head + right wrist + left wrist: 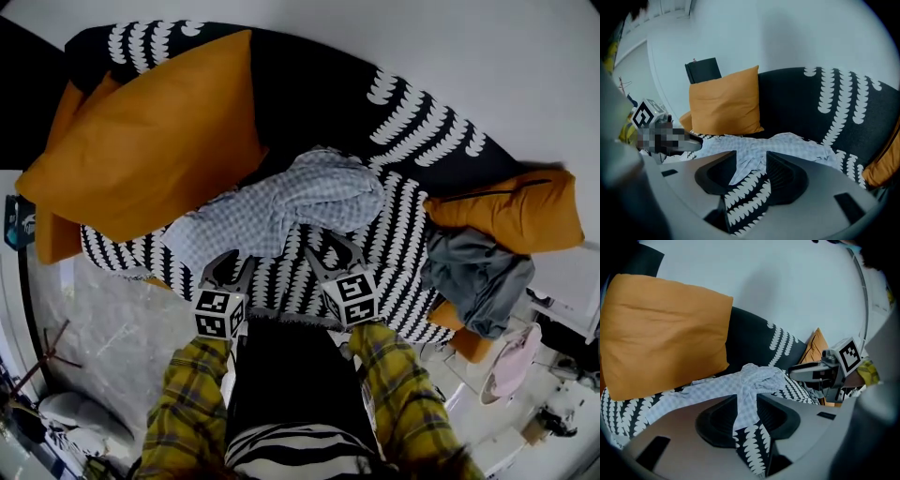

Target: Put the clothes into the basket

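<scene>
A pale checked garment (291,202) lies crumpled on the black-and-white patterned sofa (403,225). Both grippers hover just in front of its near edge, pointing down at it. My left gripper (236,267) has its jaws apart with nothing between them; in the left gripper view the garment (750,380) shows beyond the left gripper (746,401). My right gripper (330,251) also stands open and empty, and the garment (787,145) lies just ahead of the right gripper (751,161). A grey garment (478,272) is bunched at the sofa's right end. I see no basket.
A large orange cushion (150,141) leans at the sofa's left, close to the checked garment. A smaller orange cushion (511,211) sits at the right, above the grey garment. A pale pink object (511,361) and clutter lie on the floor at lower right.
</scene>
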Demonstrator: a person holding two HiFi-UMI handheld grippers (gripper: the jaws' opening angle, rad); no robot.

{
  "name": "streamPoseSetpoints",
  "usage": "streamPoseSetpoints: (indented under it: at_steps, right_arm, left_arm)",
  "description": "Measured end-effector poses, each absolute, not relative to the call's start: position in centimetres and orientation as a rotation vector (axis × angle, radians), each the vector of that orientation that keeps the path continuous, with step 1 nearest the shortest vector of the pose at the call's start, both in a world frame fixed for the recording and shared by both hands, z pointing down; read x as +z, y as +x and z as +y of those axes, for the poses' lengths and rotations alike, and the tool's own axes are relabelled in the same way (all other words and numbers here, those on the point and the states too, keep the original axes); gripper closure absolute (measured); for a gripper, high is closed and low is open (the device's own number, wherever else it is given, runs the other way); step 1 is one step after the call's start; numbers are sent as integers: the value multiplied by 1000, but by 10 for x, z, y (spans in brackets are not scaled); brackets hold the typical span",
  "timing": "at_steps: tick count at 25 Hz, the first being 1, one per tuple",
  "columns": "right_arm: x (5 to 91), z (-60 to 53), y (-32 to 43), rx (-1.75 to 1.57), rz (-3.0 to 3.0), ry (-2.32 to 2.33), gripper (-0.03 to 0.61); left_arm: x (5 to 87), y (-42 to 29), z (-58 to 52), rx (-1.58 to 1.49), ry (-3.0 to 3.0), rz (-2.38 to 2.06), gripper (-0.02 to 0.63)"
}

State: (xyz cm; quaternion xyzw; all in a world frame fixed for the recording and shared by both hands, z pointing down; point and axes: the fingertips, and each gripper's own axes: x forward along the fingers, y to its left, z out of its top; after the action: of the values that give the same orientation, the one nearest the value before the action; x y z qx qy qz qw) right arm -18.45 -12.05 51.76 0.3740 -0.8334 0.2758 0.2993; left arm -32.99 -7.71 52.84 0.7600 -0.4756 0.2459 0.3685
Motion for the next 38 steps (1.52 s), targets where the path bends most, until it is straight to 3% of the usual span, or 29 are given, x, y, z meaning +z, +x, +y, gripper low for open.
streamPoseSetpoints:
  at_steps: [17, 38]
  right_arm:
    - [638, -178, -166, 743, -2082, 932, 380]
    - [712, -175, -187, 800, -1970, 859, 337]
  left_arm:
    - [622, -314, -126, 728, 1941, -1158, 492]
    - [664, -327, -126, 693, 1885, -1169, 492]
